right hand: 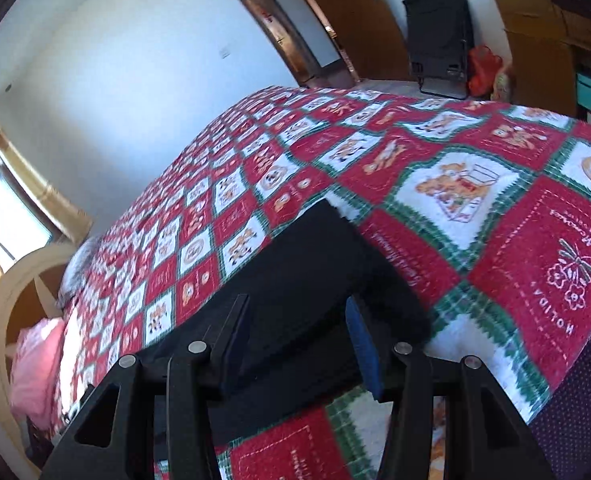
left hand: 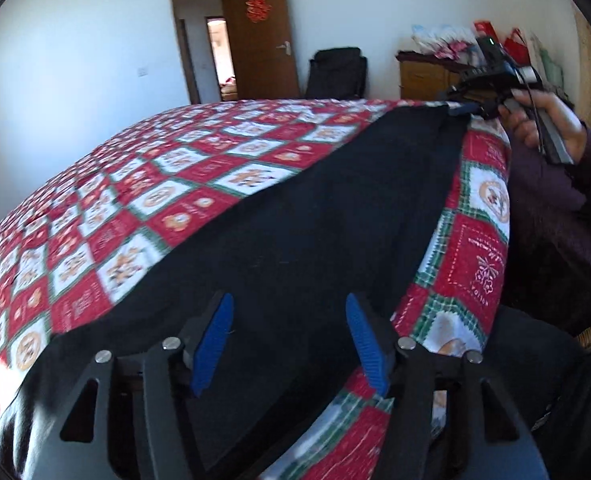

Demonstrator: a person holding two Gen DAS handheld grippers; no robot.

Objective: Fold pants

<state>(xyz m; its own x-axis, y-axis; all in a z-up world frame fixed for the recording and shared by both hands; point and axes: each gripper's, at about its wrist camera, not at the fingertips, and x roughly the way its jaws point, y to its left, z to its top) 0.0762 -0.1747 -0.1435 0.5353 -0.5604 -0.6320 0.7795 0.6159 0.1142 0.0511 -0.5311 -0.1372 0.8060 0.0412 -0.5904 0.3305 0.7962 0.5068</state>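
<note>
Left claw (left hand: pixel 287 344) jaws apart over black pants (left hand: pixel 315 208); right claw (right hand: pixel 295 344) clamped on pants, on quilt (right hand: pixel 495 240).

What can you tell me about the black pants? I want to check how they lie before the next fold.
The pants are plain black, of soft, matte cloth, spread in a long flat band on the quilt near the bed's edge. The near end lies between the open blue pads of the left gripper. At the far end, the left wrist view shows the right gripper meeting the cloth. In the right wrist view the pants lie between that gripper's pads; a grip cannot be confirmed.
</note>
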